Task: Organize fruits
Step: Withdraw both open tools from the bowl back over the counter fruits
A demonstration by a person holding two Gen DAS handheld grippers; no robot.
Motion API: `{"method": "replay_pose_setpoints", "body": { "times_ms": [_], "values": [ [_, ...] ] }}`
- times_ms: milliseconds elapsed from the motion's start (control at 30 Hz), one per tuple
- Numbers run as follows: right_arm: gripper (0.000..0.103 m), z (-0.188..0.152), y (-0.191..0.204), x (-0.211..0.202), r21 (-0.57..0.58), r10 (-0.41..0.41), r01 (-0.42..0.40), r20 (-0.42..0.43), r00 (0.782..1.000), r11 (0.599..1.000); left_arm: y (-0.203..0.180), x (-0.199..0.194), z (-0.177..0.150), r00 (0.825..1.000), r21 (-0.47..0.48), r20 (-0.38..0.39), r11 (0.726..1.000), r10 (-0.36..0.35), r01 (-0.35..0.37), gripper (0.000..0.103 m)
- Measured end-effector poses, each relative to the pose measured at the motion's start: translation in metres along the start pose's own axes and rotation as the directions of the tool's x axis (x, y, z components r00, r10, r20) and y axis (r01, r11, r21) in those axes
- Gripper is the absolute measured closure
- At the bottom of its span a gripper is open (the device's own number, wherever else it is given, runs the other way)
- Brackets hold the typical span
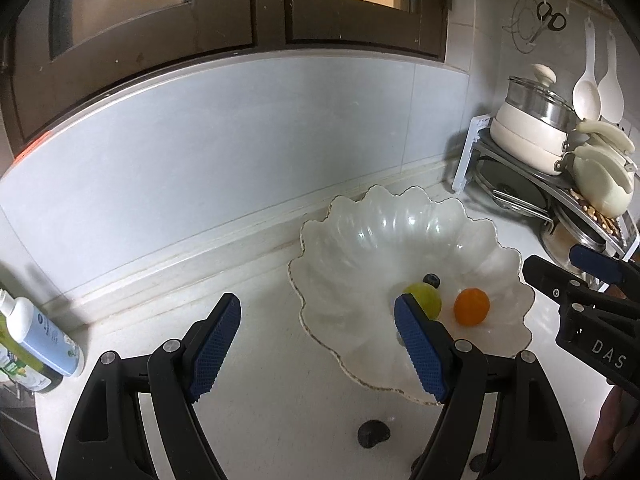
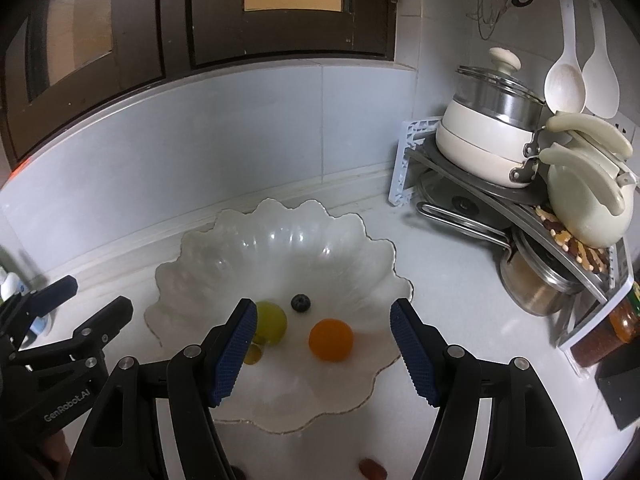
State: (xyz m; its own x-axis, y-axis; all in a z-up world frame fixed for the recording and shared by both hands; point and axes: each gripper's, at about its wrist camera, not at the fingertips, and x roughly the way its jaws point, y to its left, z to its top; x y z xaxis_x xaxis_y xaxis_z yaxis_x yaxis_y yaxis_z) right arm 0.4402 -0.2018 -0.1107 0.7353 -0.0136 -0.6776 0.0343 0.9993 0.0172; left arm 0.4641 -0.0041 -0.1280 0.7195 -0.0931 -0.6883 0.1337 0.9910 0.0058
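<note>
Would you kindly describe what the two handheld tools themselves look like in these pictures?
Both are matte black plastic frames with silver round bolts at the joints. Each finger ends in a blue pad with a ridged, dotted texture. The left tool carries white lettering "GenRobot.AI" on its side, seen from the right camera; the right tool shows white letters "DAS" in the left camera. No cables or sleeves are visible.

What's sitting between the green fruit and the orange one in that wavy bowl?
Nothing sits directly between the green fruit and the orange fruit; that stretch of the bowl is bare. A small dark berry lies just behind the gap, clearest in the right wrist view.
</note>
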Motion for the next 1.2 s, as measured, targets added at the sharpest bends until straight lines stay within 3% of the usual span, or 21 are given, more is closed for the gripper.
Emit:
{"method": "replay_pose_setpoints", "body": {
  "times_ms": [1200],
  "values": [
    [0.033,-0.036,0.02,-0.051,-0.073,0.071,-0.068,0.038,0.997,0.995,0.005,-0.067,-0.049,0.998,-0.04,0.018,0.997,0.061,-0.061,0.024]
  ]
}}
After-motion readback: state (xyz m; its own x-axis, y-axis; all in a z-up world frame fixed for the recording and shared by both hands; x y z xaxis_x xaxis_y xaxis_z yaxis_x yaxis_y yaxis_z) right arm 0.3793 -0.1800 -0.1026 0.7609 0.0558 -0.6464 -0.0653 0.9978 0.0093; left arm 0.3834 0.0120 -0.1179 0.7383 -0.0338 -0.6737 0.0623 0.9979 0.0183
